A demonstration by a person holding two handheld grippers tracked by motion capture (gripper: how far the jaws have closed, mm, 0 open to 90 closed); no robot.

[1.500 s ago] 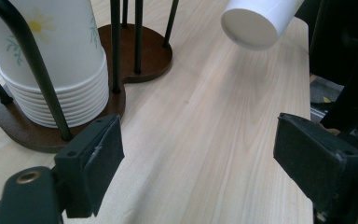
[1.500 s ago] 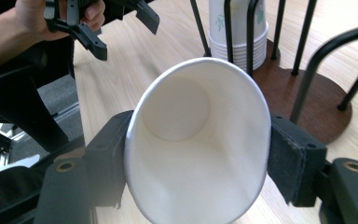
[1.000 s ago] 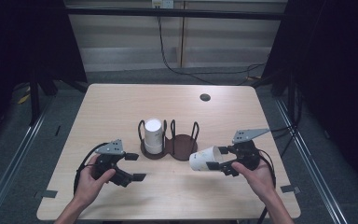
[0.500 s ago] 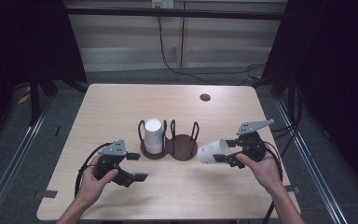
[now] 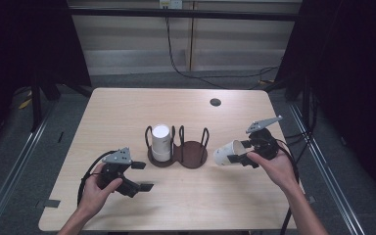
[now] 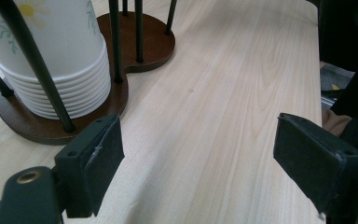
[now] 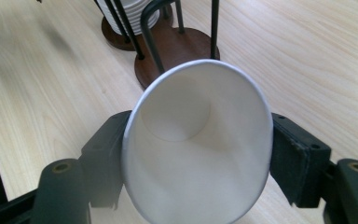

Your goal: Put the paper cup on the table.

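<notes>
A white paper cup (image 5: pixel 223 153) lies on its side between the jaws of my right gripper (image 5: pixel 237 154), just right of the brown two-slot cup holder (image 5: pixel 192 155). In the right gripper view the cup's open mouth (image 7: pixel 200 149) faces the camera and both pads touch its sides. These jaws have just been opening a little, with the cup still between them. The holder's left slot has a stack of white cups (image 5: pixel 161 141); its right slot is bare. My left gripper (image 5: pixel 142 176) rests open at the front left, with the stack (image 6: pixel 60 60) close ahead.
A small dark round disc (image 5: pixel 215 102) lies near the table's far right edge. Black cables trail from both grippers. The wooden table (image 5: pixel 127 112) has dark floor and metal rails on both sides.
My right gripper has carried the cup a little to the right, away from the holder, and slightly farther up the table. The left gripper has stayed put.
</notes>
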